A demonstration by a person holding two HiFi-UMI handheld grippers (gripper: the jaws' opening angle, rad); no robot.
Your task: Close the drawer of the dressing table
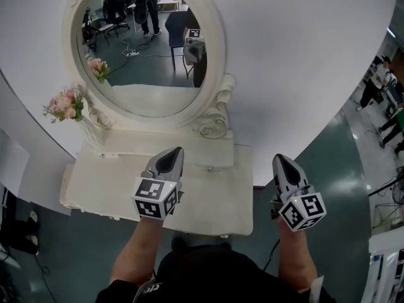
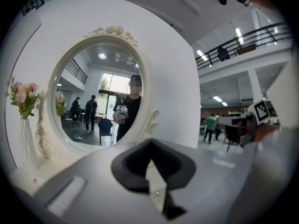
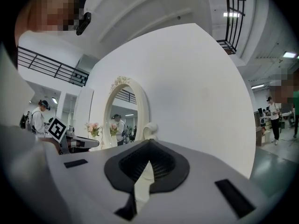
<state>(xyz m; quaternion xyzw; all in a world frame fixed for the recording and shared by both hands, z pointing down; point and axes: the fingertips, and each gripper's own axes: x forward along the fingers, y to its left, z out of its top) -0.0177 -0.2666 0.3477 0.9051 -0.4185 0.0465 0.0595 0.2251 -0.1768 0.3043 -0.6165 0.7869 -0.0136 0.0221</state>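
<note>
A smooth, curved white wall is set behind the white dressing table [image 1: 214, 208], whose small-knobbed drawer [image 1: 209, 167] is seen beneath the carved oval mirror [image 1: 145, 49]. The left gripper [image 1: 176, 151] is held clenched and empty over the tabletop near that knob. The right gripper [image 1: 279, 159] is clenched on nothing over the glossy teal floor.

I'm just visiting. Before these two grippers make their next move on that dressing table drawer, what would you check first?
1. Is the drawer shut: cannot tell. Only a small knob shows on the dressing table front.
2. Left gripper empty: ok, shut on nothing, over the tabletop.
3. Right gripper empty: ok, shut on nothing.
4. Right gripper lined up with the table: not ok, it hangs past the right edge.
5. Flowers out of the way: ok, far left beside the mirror.
</note>
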